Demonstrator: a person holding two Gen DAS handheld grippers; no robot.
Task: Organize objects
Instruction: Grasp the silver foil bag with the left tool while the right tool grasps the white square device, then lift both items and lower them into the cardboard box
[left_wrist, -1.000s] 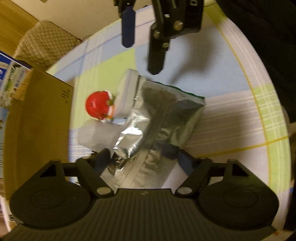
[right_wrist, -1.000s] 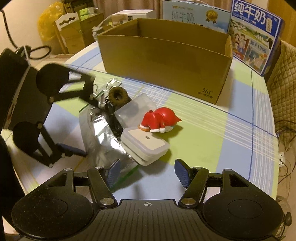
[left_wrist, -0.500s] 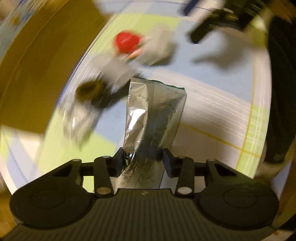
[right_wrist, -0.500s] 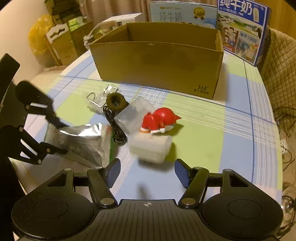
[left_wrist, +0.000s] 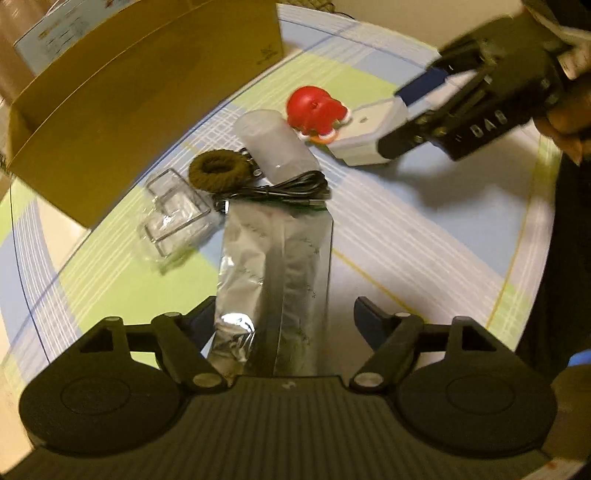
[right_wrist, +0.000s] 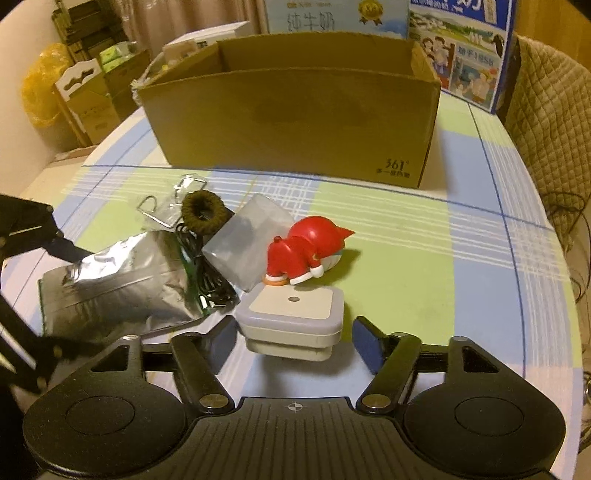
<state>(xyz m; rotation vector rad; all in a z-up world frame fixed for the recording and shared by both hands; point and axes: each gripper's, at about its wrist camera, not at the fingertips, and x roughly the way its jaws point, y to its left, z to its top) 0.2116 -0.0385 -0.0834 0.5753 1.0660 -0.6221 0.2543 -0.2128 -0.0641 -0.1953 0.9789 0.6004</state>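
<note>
You are at the picking stage: the loose things lie on the checked tablecloth (right_wrist: 480, 258), near the cardboard box (right_wrist: 295, 110) that stands at the far side of the table, and none of them can be seen inside it yet.

Your left gripper (left_wrist: 284, 321) has its fingers spread, one on either side of the silver foil pouch (left_wrist: 277, 266), which lies flat with its near end between them. The left finger looks to be touching the pouch's edge, though the crumpled foil makes that hard to be sure of; the right finger stands clear of it. Nothing is clamped.

Your right gripper (right_wrist: 293, 336) is also spread, with the grey-and-white square case (right_wrist: 291, 317) sitting between its fingers, a gap showing on both sides. The red figurine (right_wrist: 306, 254) lies just beyond the case and touches its far edge.

Further off, the black cable (right_wrist: 207, 277) runs between the pouch and a frosted plastic packet (right_wrist: 247, 240), the brown knitted ring (right_wrist: 203, 212) sits behind them, and a clear plastic packet (left_wrist: 173, 221) lies to the left.

Judging by this, the next move is to close on whichever item you mean to lift first, then carry it over the box's near wall. If you take the case, lift it straight up so it does not drag the figurine along. If you take the pouch, grip well in from the edge, since foil is likely to slip.
</note>
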